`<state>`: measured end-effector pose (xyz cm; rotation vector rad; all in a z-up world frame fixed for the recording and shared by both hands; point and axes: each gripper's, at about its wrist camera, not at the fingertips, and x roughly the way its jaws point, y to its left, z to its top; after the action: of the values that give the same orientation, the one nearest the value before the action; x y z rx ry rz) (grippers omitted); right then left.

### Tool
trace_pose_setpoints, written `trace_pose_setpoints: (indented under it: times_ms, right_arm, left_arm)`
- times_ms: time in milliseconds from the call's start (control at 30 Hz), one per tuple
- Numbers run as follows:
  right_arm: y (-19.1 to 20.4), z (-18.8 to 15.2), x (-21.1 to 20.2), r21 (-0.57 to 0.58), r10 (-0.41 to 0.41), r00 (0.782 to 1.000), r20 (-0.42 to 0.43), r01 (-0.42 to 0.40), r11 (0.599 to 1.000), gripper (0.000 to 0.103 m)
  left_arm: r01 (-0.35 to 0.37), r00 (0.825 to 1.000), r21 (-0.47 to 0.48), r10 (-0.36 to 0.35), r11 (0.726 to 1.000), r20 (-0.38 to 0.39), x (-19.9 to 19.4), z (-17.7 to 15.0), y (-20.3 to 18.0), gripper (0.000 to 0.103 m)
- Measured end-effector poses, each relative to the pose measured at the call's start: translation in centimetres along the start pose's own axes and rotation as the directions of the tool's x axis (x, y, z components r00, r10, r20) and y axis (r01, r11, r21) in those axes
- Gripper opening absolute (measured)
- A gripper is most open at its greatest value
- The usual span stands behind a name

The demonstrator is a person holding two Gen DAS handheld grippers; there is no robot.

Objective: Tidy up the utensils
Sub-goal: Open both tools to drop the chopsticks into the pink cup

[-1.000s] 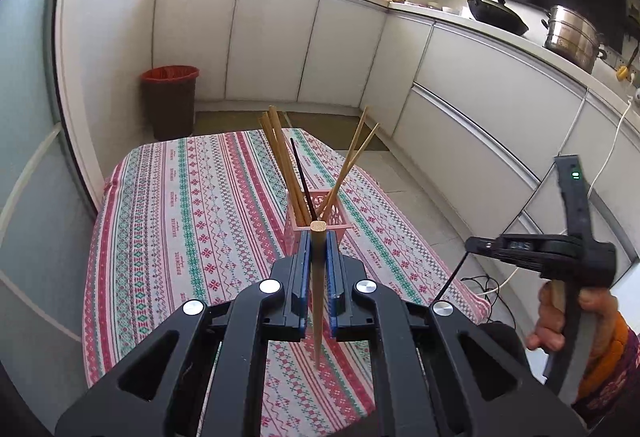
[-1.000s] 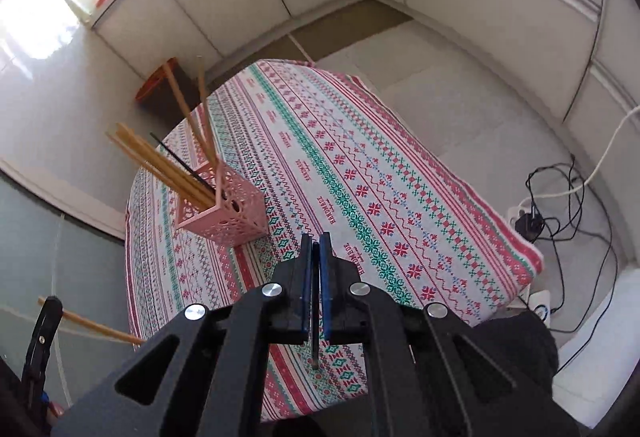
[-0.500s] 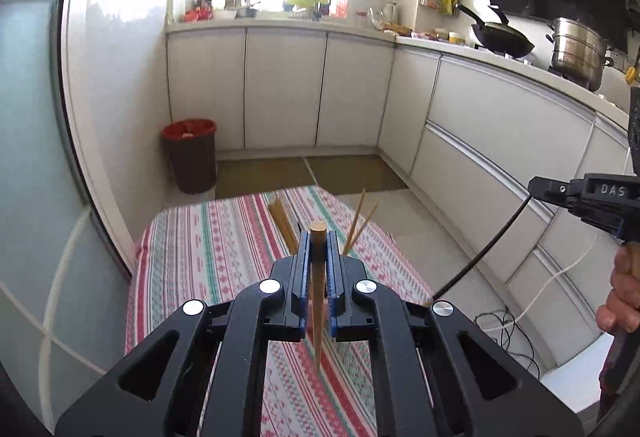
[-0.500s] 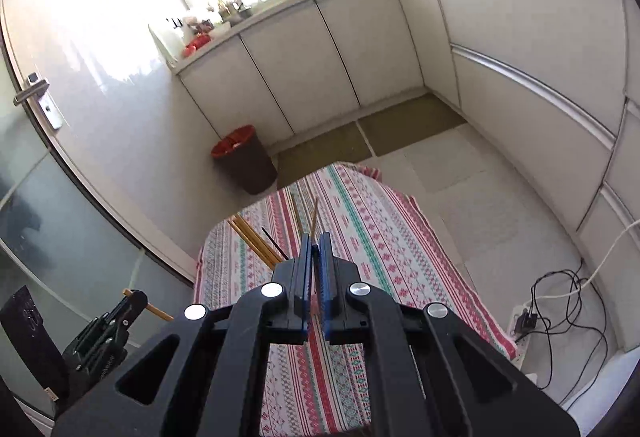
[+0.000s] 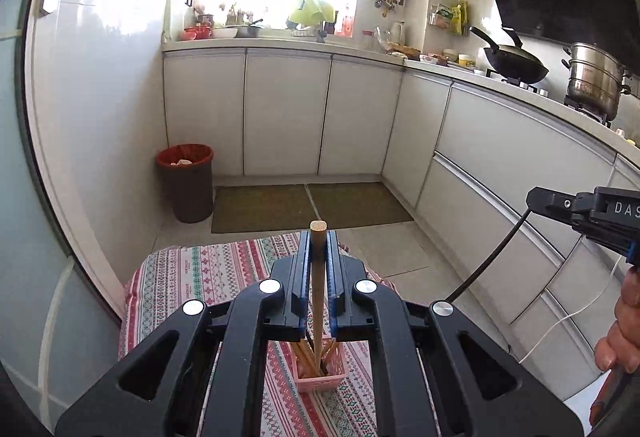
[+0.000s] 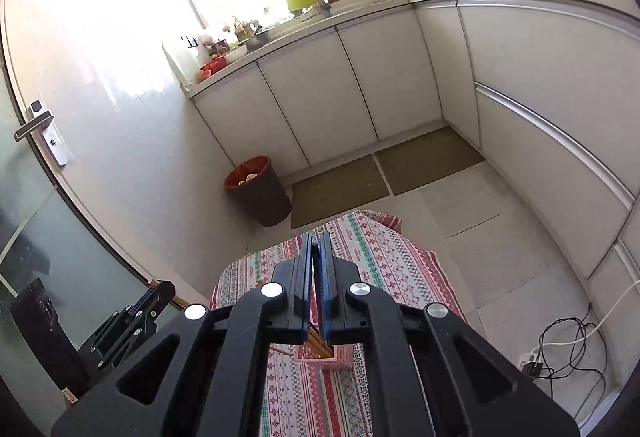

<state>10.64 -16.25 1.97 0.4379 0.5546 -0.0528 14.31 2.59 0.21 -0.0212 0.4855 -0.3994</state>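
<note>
Step in hand: I judge this to be the drop-in stage; the left tongs (image 5: 318, 257) hold one wooden chopstick (image 5: 318, 277) upright over the pink basket (image 5: 320, 373), lower end pointing down among the sticks already inside.
Next move: likely a straight lowering until the tip is well inside the basket rim, then easing the grip so the stick falls in with the rest; the aim must stay on the open mouth, since the basket is narrow and already crowded.
Tabletop (image 5: 208, 269): covered in a red, green and white patterned cloth, filling the 6 o'clock part of both views.
Pink basket: a small perforated square holder standing on the cloth, at 6 o'clock below the left tongs; in the right wrist view (image 6: 324, 355) it sits just under the tongs.
Sticks in basket (image 5: 310, 361): several wooden chopsticks leaning together, tips down; the count is hidden by the tongs.
Held chopstick: pale round wood, flat cut top showing above the blue pads, near vertical.
Left tongs: clenched on the chopstick, one pad on each side.
Right tongs (image 6: 317, 257): pads nearly pressed together with only a thin slit; a dark sliver may lie between them, but I cannot tell whether they grip anything. Seen from the left view (image 5: 540, 199) they hang at 3 o'clock, well apart from the basket.
</note>
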Motion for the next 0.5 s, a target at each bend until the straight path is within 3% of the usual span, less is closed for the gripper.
trace_pose_setpoints:
  times_ms: [367, 400, 467, 500]
  right_arm:
    - [1.2, -1.6, 5.9, -0.04, -0.021, 0.995, -0.094, 0.017, 0.999, 0.004]
    - [1.2, -1.7, 6.2, -0.041, -0.022, 0.995, -0.098, 0.018, 0.999, 0.004]
    - [1.4, -1.8, 6.6, -0.044, -0.024, 0.994, -0.104, 0.019, 0.999, 0.004]
    - [1.5, -1.9, 6.8, -0.046, -0.025, 0.994, -0.106, 0.02, 0.999, 0.004]
  left_arm:
    - [0.015, 0.992, -0.044, -0.02, 0.999, -0.126, 6.6, -2.3, 1.7, 0.008]
    - [0.009, 0.99, -0.043, -0.014, 0.999, -0.138, 6.9, -2.6, 1.7, 0.011]
    - [-0.013, 0.992, -0.058, 0.006, 0.998, -0.125, 6.7, -2.8, 2.1, 0.036]
    - [-0.008, 0.994, -0.075, -0.001, 0.997, -0.112, 6.3, -2.8, 2.4, 0.037]
